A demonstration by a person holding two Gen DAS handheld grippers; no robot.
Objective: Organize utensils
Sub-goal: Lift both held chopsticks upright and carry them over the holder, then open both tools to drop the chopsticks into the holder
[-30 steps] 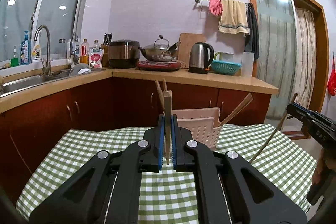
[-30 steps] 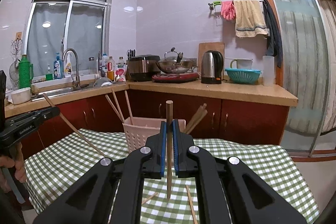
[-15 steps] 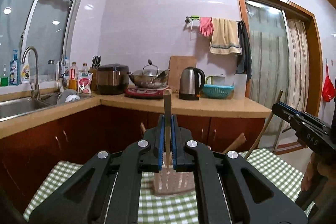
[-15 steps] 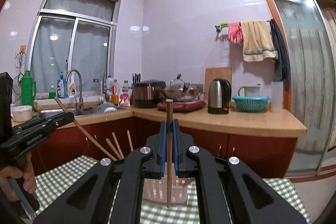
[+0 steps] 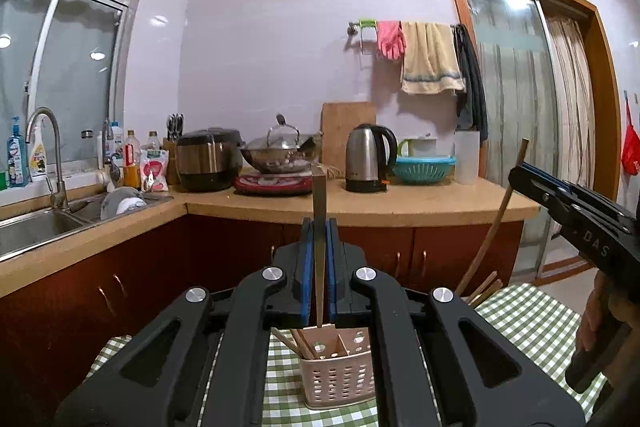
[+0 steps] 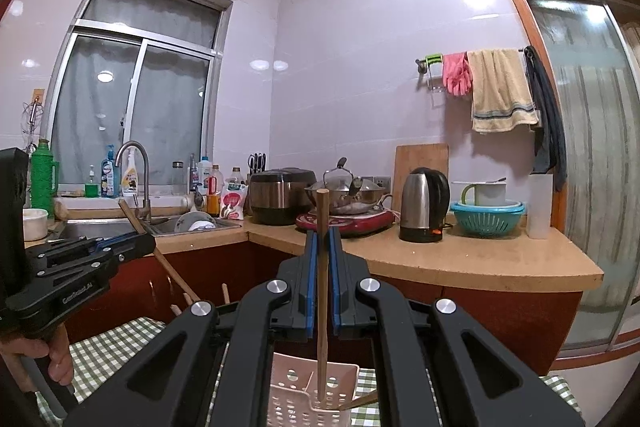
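My left gripper [image 5: 319, 227] is shut on a flat wooden chopstick [image 5: 319, 195] held upright, with its lower end just above the pink perforated utensil basket [image 5: 340, 375]. That basket holds several chopsticks. At the right of this view, the right gripper [image 5: 516, 175] grips a slanted chopstick [image 5: 494, 231]. In the right wrist view, my right gripper [image 6: 322, 239] is shut on a round wooden chopstick [image 6: 322, 211]. Its tip hangs over the basket [image 6: 292, 399]; I cannot tell if it is inside. The left gripper [image 6: 144, 245] with its chopstick [image 6: 172, 271] shows at the left.
The basket stands on a green checked tablecloth [image 5: 528, 323]. Behind it runs a dark-red cabinet with a counter [image 5: 420, 203] that carries a kettle [image 5: 368, 159], a wok, a rice cooker and a teal colander. A sink [image 5: 36, 227] lies at the left. A person's hand [image 6: 60, 355] holds the left gripper.
Both grippers have risen and moved closer to the basket, each still holding its chopstick. The basket has dropped low in both views and most of the tablecloth has slid out of sight.
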